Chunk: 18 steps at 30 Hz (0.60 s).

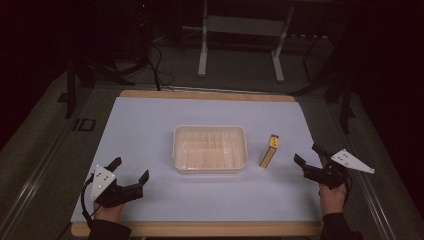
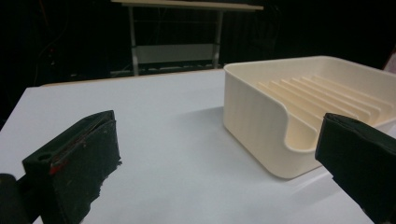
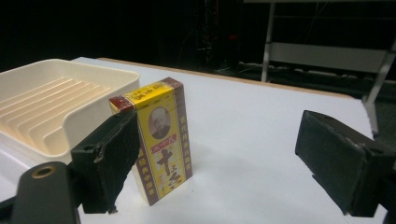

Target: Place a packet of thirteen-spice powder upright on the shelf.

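White sheeting covers the table [image 1: 150, 120] in front of you, with a dark room and pale metal stand legs [image 1: 202, 55] behind its far edge. Your right gripper [image 1: 311, 154] sits low near the right edge of the table, jaws spread wide and gripping nothing. In the right gripper view the yellow box [image 3: 161, 140] stands upright on the sheet between your jaws, close beside the left-hand one; that jaw overlaps the box's lower left edge, so you cannot tell whether it touches. The other jaw is well clear of it. From above, the yellow box [image 1: 269, 151] stands just to the right of the cream tray [image 1: 210, 129], apart from it.

Your left gripper [image 1: 131, 170] rests near the front left of the table, jaws also wide and empty. In the left gripper view the cream tray [image 2: 252, 116] lies ahead and to the right, its ribbed floor showing; the near right corner is cut off behind your right-hand jaw.

The print on the box is too small to read, apart from a portrait and large dark characters. Both your forearms are cut off by the bottom edge.
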Motion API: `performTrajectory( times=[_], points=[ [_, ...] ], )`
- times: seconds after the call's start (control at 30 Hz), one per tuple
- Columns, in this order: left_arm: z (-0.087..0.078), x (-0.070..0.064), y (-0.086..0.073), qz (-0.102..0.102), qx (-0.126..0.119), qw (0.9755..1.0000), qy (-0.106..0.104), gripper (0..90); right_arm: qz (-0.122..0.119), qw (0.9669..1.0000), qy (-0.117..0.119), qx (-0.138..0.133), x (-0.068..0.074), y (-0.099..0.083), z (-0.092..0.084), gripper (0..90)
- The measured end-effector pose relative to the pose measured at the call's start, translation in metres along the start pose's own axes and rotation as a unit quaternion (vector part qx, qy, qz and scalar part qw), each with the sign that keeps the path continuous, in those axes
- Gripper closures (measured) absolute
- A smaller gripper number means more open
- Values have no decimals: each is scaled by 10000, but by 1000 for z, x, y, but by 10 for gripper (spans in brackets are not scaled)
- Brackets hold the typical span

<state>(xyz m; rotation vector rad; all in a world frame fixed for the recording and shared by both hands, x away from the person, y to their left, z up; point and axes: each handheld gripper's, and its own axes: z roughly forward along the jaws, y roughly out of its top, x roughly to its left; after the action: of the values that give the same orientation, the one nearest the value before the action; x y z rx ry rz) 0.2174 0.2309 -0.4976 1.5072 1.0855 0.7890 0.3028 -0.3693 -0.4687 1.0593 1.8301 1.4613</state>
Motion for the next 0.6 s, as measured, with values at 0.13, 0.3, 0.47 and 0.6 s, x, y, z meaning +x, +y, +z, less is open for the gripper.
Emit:
performTrajectory(
  times=[0.13,0.3,0.47,0.6],
  points=[
    [-3,-2,1,-112,-37,9999,-3,0,-106,9999,41,-29,4,6,0,137],
    [-5,-4,0,-119,-52,9999,-86,0,-260,9995,165,54,10,17,2,137],
    [-7,-5,0,-101,-26,9998,-166,0,-161,9996,149,163,6,28,4,137],
    [-8,-5,-1,-38,27,9998,-182,0,-124,9989,46,444,2,38,6,136]
  ],
)
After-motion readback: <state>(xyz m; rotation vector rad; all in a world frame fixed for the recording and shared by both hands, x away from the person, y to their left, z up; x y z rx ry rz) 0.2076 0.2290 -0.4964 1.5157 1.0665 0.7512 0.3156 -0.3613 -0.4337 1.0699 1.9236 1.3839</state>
